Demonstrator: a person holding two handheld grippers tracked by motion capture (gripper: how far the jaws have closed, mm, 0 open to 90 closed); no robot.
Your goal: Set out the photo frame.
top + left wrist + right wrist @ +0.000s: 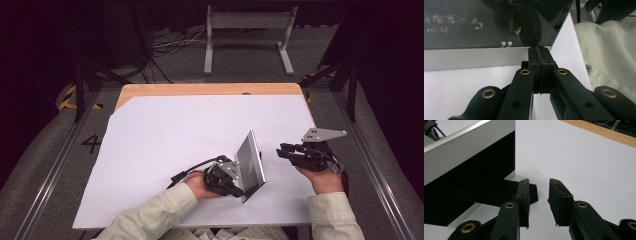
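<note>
Covering most of the wooden table (150, 90), a big white sheet (165, 145) is giving a flat, bare working surface, and a thin flat panel (251, 162) with a dark glossy face and a silver border is standing tilted on one corner near the front edge of it, between the two hands. Judging by how it is keeping its shape while propped on that corner, the panel is looking stiff and fairly light, but the glass-like face is likely slippery and easy to scratch or crack, so the silver border is the safer place to pinch, not the dark middle. The left gripper (239, 189) is doing just that: its jaws are pressed together on the lower edge of the panel, and in the left gripper view they are meeting at the border (474, 58) with no gap showing. The right gripper (284, 150) is hovering just beside the panel's far side, its jaws standing apart with nothing between them; the right gripper view is showing its fingertips (524, 187) close to the panel's dark underside (474, 175). Plenty of open sheet is lying behind and to the left; the front edge is near, so room toward the person is tight.
</note>
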